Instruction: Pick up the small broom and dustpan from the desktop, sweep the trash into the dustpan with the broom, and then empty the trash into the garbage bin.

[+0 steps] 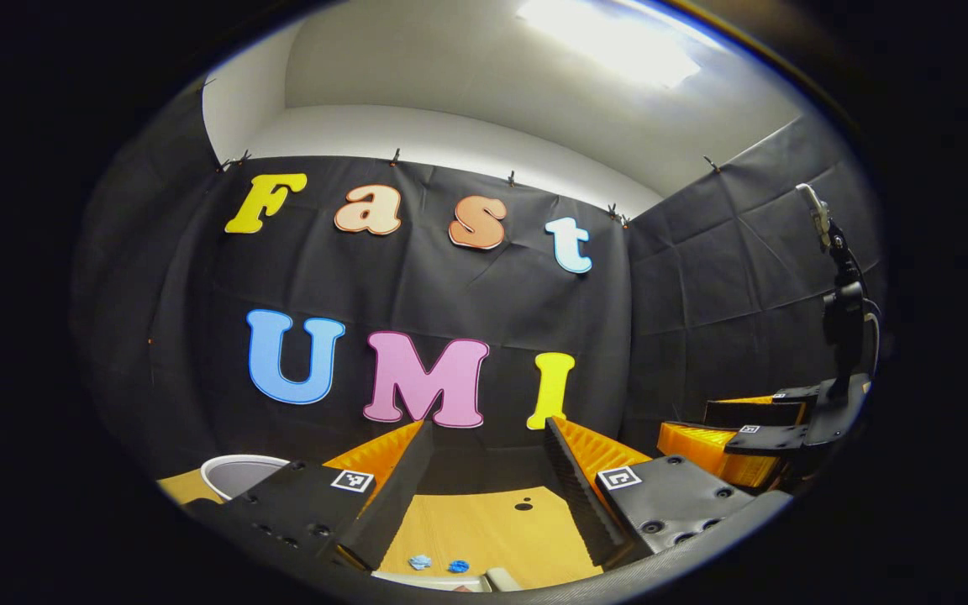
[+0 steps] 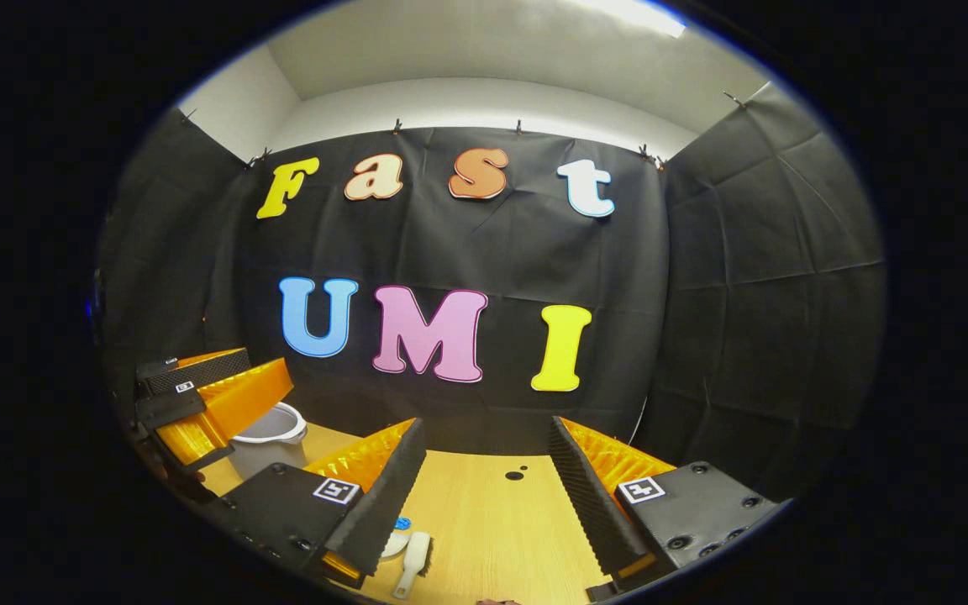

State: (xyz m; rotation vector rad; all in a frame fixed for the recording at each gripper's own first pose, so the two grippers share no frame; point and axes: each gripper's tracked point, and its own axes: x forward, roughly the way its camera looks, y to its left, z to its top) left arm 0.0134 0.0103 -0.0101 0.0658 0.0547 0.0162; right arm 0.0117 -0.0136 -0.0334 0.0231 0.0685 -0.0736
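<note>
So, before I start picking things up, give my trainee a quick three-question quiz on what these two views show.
1. True or false: the left gripper is shut on the broom.
2. What stands at the desk's far left? A) bin B) kettle C) box
3. What lies on the desk between the left gripper's fingers?

Key: 1 false, both grippers open and empty; 2 A; 3 blue trash scraps.

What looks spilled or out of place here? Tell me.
Small blue scraps of trash lie loose on the light wooden desktop, ahead of the open left hand-held gripper. The small white broom lies flat nearby. Nothing else stands out.
</note>
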